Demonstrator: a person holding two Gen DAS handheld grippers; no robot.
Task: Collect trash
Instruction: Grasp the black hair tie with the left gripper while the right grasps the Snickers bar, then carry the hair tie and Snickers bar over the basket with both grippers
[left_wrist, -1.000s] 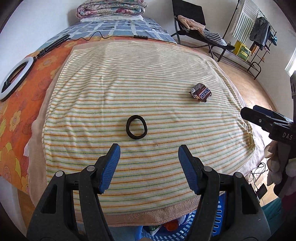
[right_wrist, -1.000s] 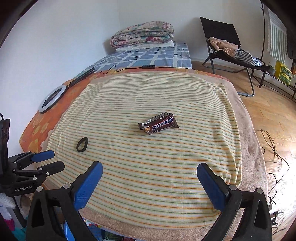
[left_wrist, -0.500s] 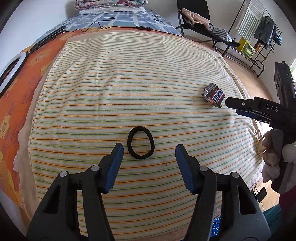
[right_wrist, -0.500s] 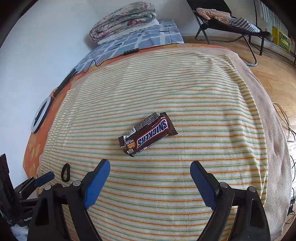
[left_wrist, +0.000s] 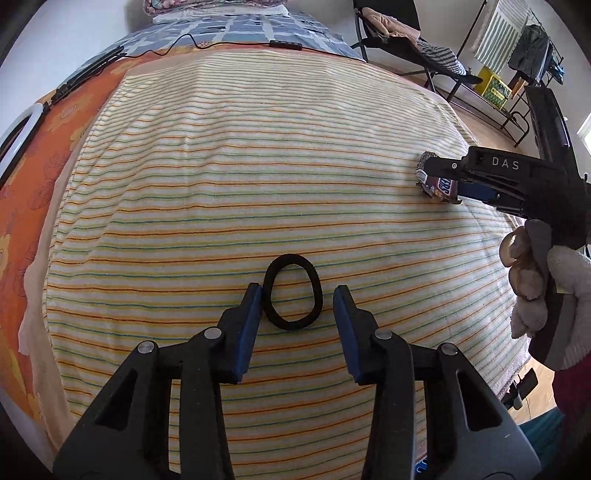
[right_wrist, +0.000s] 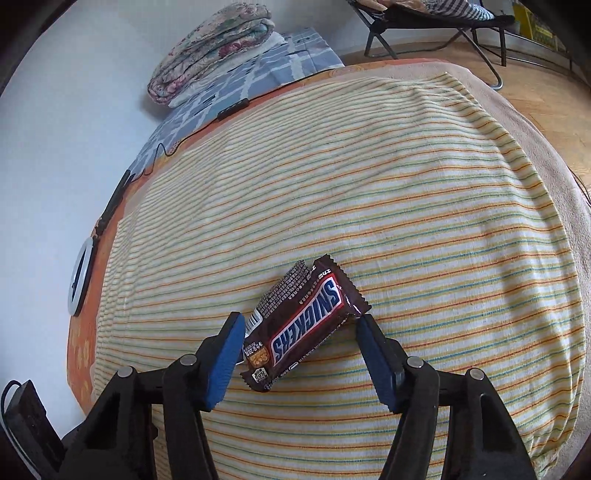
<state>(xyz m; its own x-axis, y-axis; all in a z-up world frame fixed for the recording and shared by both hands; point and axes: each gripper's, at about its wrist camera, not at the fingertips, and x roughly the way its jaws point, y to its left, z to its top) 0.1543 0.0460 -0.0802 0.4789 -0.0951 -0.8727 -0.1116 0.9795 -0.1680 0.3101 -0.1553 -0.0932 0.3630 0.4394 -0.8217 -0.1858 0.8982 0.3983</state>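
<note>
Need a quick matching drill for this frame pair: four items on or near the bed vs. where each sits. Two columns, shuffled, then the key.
Things:
1. black hair tie
2. Snickers wrapper
3. folded quilt
4. ring light

Places:
A. stacked at the far end of the bed
B. between the closing right gripper jaws
C. on the orange sheet at the bed's edge
D. between the closing left gripper jaws

Pairs: 1-D, 2-B, 3-A, 4-C

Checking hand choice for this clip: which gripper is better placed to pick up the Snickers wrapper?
Right. The right gripper straddles the wrapper, jaws closing around it. The left gripper sits at the black hair tie, well away from it.
</note>
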